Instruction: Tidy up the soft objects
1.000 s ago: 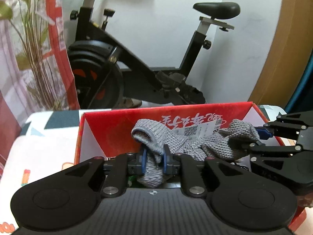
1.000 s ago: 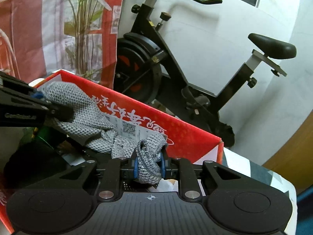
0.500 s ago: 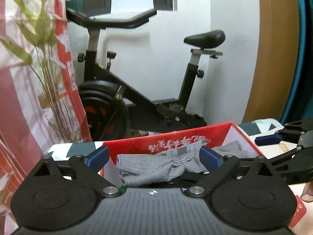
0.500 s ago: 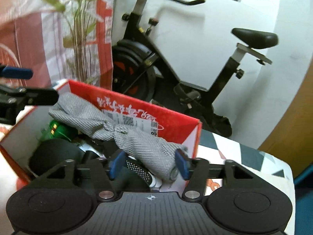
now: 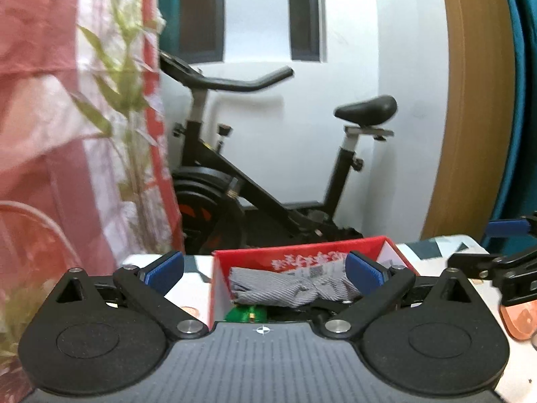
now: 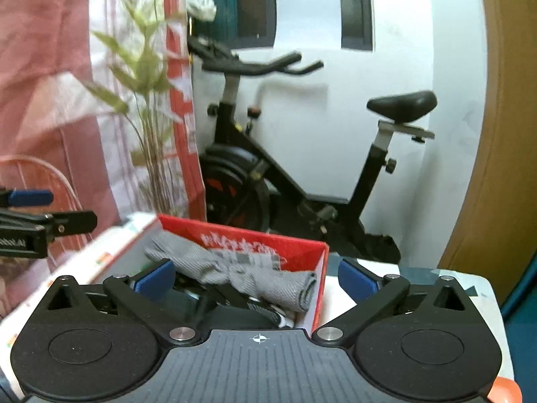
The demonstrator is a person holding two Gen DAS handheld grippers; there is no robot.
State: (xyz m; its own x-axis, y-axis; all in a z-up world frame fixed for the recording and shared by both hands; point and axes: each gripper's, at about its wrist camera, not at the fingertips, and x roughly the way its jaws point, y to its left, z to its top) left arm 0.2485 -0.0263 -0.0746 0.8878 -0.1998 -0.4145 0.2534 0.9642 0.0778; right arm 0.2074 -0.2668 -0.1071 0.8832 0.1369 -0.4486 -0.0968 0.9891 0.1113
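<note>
A grey knitted cloth (image 5: pixel 288 287) with a paper tag lies across the top of an open red box (image 5: pixel 302 255). It also shows in the right wrist view (image 6: pixel 235 272), inside the same red box (image 6: pixel 255 240). My left gripper (image 5: pixel 265 270) is open and empty, drawn back above the box's near side. My right gripper (image 6: pixel 256 277) is open and empty, drawn back likewise. Each gripper shows at the edge of the other's view. A green item (image 5: pixel 250 312) and dark items lie under the cloth.
The box stands on a table with a patterned cover (image 5: pixel 433 247). A black exercise bike (image 5: pixel 255 181) stands behind it by a white wall. A red-and-white curtain with green plant stems (image 5: pixel 127 134) hangs at the left. An orange object (image 5: pixel 518 319) lies at the right.
Both grippers held the grey cloth over the box a second ago. They opened, let it drop into the box, and have pulled back and up.
</note>
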